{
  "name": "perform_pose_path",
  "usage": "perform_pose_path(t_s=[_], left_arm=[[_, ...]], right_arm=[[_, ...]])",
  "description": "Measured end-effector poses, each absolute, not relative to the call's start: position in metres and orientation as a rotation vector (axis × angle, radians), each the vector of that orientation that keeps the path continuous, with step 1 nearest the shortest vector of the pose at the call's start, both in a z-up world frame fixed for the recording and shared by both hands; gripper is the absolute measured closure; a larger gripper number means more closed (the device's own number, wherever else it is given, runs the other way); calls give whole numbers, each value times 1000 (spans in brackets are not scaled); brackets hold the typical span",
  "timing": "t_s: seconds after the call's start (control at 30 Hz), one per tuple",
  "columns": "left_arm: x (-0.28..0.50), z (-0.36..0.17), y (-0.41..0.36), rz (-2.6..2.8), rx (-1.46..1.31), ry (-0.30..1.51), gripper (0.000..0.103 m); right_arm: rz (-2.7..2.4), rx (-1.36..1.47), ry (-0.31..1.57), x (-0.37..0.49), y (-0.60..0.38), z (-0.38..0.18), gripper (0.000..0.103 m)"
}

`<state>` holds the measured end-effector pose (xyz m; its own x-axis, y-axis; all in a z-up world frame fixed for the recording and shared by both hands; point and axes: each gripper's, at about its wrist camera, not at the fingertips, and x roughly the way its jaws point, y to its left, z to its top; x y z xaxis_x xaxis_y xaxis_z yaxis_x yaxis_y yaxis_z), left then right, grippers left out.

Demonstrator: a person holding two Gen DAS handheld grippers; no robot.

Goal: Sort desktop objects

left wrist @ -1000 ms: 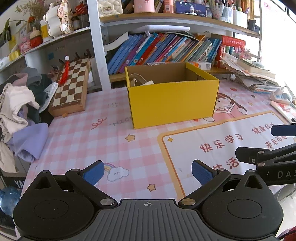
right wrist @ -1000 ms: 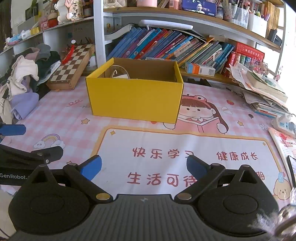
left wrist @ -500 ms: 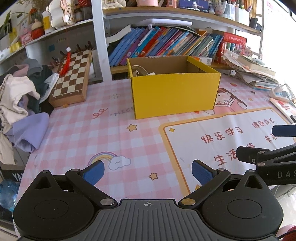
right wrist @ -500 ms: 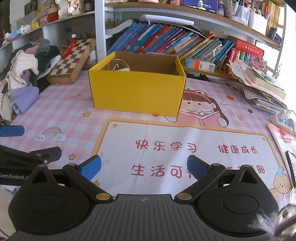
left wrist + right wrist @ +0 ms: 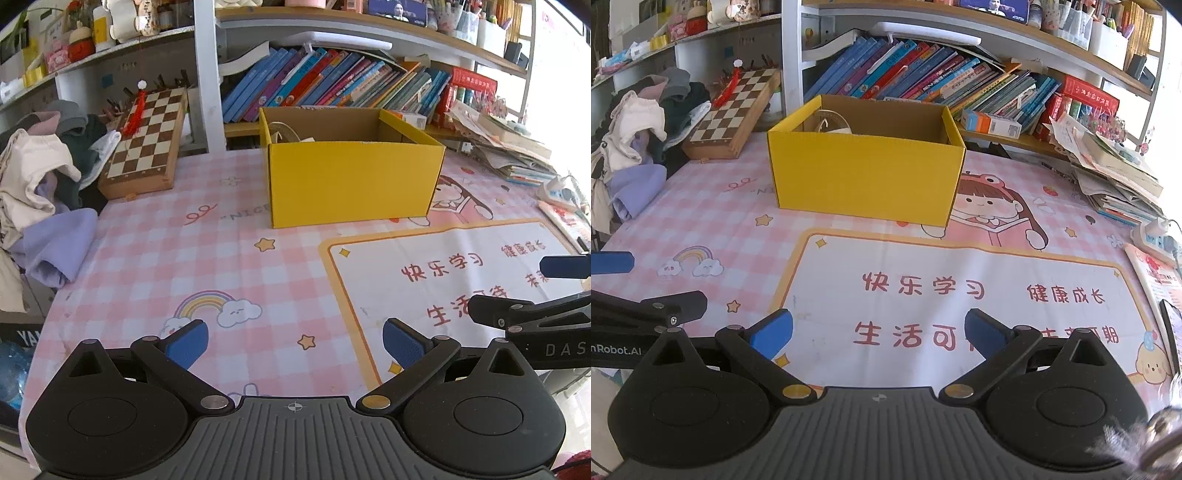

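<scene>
- Both grippers hang low over the near edge of the desk, side by side, with nothing in either one.
- The left gripper (image 5: 293, 341) has its blue pads spread wide over the pink checked tablecloth (image 5: 155, 266), touching nothing.
- The right gripper (image 5: 879, 330) is just as wide, poised above the white panel with red characters (image 5: 960, 288), also touching nothing.
- The yellow box (image 5: 864, 177) stands straight ahead, well apart from both grippers, its top open.
- Something pale and curved shows inside the box (image 5: 286, 133) against its left wall; what it is, I can't tell.
- The mat between the grippers and the box carries no loose item in either view.
- That looks like a late stage, or a pause between picks: the sorting box is loaded and the centre is done.
- The next move calls for finding a target; candidates sit at the margins.
- There's a chessboard (image 5: 147, 144) tilted up at the back left, beside a heap of clothes (image 5: 40, 184).
- On the right lie a stack of papers and booklets (image 5: 1115, 184) and a power strip (image 5: 1156, 236).
- Any of them needs a long reach; the flat papers would be awkward to pinch.
</scene>
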<state>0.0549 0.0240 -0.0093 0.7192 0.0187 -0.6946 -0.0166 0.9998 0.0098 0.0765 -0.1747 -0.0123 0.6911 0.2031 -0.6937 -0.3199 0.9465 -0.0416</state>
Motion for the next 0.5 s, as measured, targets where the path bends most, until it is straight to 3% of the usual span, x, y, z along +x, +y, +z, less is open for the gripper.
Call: perform_pose_path(t_s=[0.5], left_arm=[[53,-8,15,40,42,774,0]], right_arm=[[292,-158,762,73,-179,-16,2]])
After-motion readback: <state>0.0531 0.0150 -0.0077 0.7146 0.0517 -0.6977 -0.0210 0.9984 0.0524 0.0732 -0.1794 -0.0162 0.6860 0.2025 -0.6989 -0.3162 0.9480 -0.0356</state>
